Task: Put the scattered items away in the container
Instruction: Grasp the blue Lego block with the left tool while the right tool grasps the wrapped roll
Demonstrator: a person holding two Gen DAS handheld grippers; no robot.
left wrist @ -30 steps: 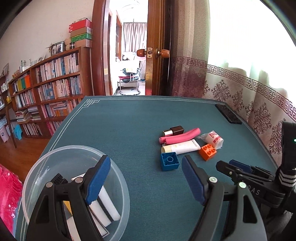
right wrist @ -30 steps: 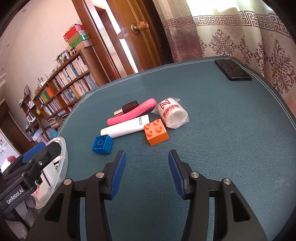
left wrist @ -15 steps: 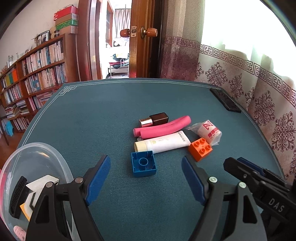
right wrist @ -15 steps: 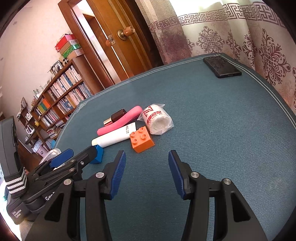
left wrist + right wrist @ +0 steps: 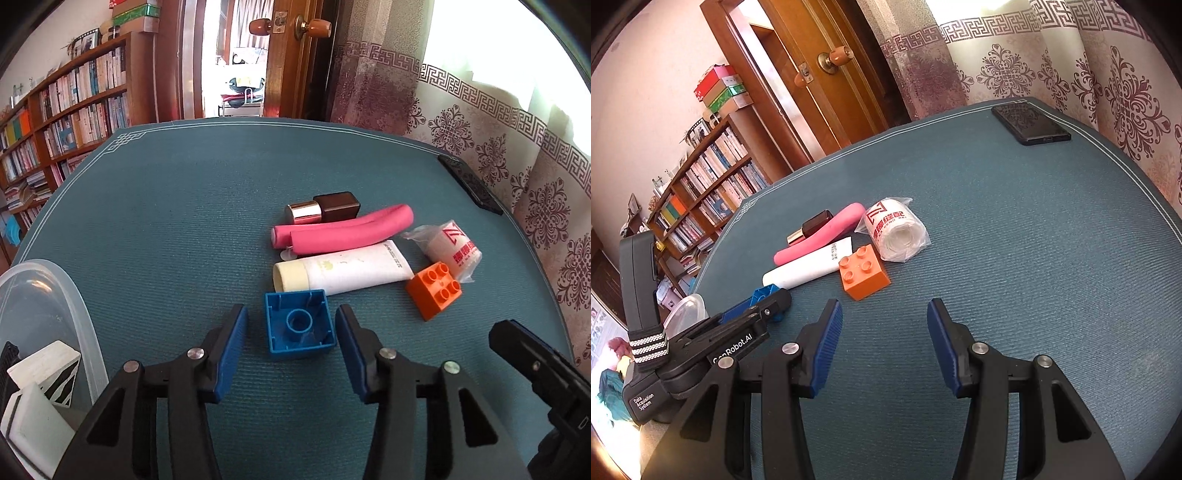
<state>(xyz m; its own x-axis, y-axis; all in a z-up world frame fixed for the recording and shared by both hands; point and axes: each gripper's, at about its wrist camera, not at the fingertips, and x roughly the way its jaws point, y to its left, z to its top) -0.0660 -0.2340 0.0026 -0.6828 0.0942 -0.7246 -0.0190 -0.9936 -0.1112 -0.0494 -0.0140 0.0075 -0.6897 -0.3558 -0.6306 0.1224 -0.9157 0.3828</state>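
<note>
Surface: teal textured table mat (image 5: 166,229)
Toys: blue plastic brick (image 5: 299,324); orange plastic brick (image 5: 434,290)
Toiletries: white tube (image 5: 343,273); pink foam roller (image 5: 343,230); brown lipstick (image 5: 325,208); wrapped white roll (image 5: 452,249)
Left edge: clear plastic container (image 5: 79,325)
Far corner: black phone (image 5: 1030,123)

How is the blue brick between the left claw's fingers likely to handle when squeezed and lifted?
The blue brick lies hollow side up, so it is probably light. Its flat side walls face the open left claw, so it likely won't roll. The hard-looking plastic should stay stiff, though perhaps slick.
</note>
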